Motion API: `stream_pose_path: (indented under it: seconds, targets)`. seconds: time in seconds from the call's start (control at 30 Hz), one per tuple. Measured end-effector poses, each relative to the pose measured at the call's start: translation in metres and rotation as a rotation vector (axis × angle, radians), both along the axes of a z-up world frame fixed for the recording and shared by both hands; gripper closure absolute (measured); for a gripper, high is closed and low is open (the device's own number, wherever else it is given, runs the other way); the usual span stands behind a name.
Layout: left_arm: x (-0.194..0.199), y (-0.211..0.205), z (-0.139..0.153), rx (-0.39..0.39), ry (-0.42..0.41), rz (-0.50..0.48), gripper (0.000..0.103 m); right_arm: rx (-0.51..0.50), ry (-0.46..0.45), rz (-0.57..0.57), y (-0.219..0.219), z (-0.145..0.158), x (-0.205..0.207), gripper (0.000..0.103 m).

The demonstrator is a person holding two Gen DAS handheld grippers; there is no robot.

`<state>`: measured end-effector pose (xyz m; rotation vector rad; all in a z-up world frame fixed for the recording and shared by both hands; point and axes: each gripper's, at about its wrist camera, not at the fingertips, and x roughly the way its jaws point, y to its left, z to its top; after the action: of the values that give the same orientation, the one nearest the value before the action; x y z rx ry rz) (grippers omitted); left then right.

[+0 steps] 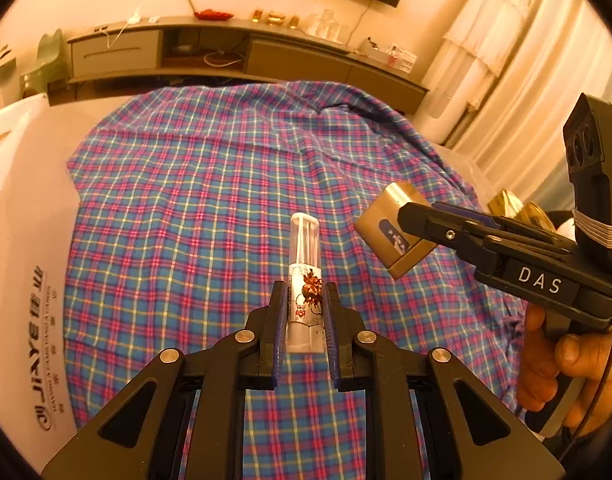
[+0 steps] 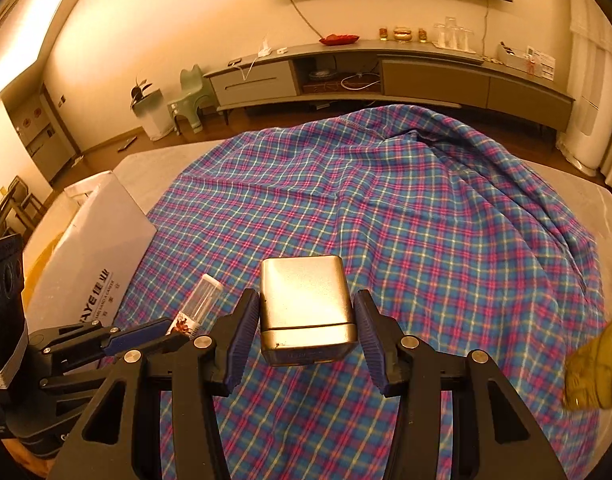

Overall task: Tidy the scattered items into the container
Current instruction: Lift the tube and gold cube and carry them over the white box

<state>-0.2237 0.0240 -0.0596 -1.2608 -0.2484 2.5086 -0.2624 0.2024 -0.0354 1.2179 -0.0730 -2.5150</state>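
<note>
Plaid cloth (image 1: pixel 210 184) lies beneath both your tools. Your left gripper (image 1: pixel 305 312) clamps a clear tube (image 1: pixel 304 256). Your right gripper (image 2: pixel 307 332) grips a metal tin (image 2: pixel 306 300).

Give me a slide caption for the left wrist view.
Left gripper holds a tube over plaid cloth; right gripper grips a gold tin.

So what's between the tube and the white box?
Only plaid cloth: in the right wrist view nothing else lies between the tube, held in the left gripper, and the white box.
</note>
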Motion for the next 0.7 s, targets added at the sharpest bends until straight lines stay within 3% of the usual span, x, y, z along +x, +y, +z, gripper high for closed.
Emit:
stream_pose_path:
  seconds: [0.27, 0.7]
  targets:
    - [0.026, -0.007, 0.02, -0.023, 0.065, -0.034, 0.085, -0.05, 0.015, -0.03, 0.006, 0.014, 0.041, 0.053]
    - [0.066, -0.018, 0.05, -0.03, 0.149, -0.079, 0.085, -0.057, 0.023, -0.042, -0.008, 0.008, 0.115, 0.053]
